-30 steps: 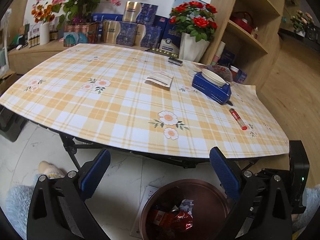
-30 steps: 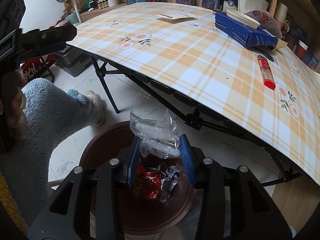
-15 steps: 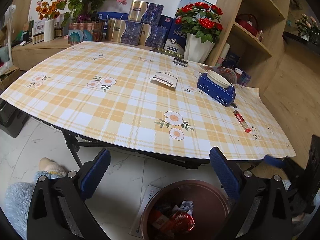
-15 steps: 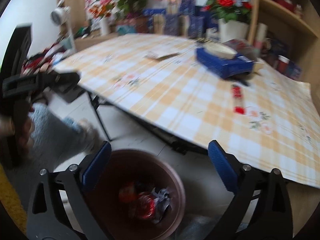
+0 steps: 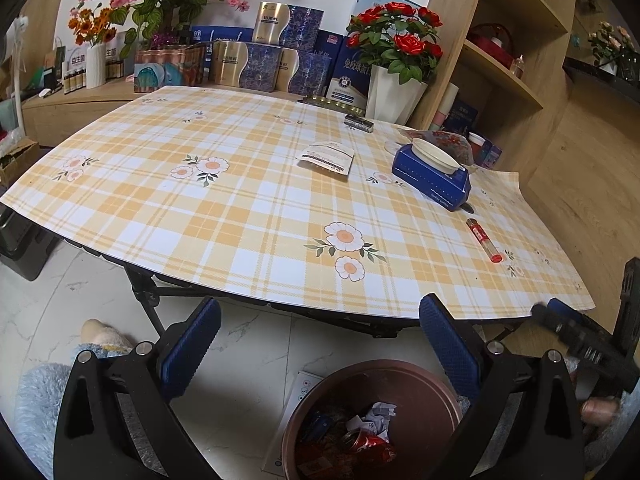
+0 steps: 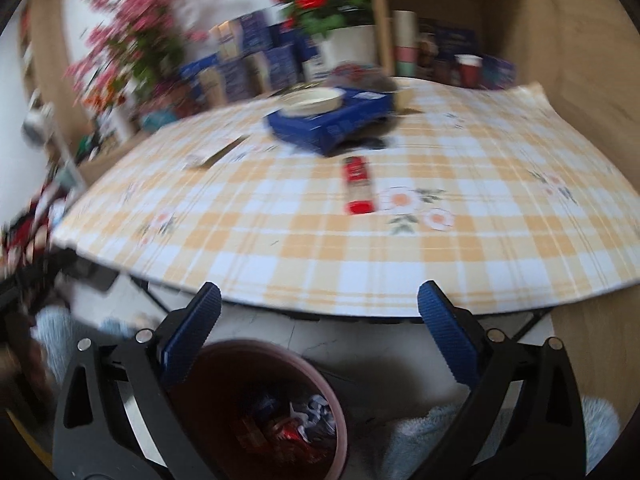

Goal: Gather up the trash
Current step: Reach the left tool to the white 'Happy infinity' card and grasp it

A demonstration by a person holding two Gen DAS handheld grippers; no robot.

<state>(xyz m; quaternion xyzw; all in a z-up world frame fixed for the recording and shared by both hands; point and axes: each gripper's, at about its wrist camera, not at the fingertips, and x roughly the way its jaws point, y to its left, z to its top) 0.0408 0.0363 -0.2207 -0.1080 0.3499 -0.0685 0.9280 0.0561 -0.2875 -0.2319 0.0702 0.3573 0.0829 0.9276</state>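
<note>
- Brown bin (image 5: 372,420) on floor below table (image 5: 240,208) edge; holds crumpled wrappers (image 5: 370,434).
- Left gripper (image 5: 320,344), right gripper (image 6: 320,332) angled down over bin; jaws spread wide, empty; right just opened.

text: Chinese print on blue carton (image 5: 347,74) behind desk, too small to read | elsewhere: nothing legible

Both wrist views look down across table (image 5: 240,200) and bin (image 6: 320,380).

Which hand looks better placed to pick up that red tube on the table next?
Probably the right. The red tube lies straight ahead of the open, empty right gripper; from the left gripper it sits far off to the side.
</note>
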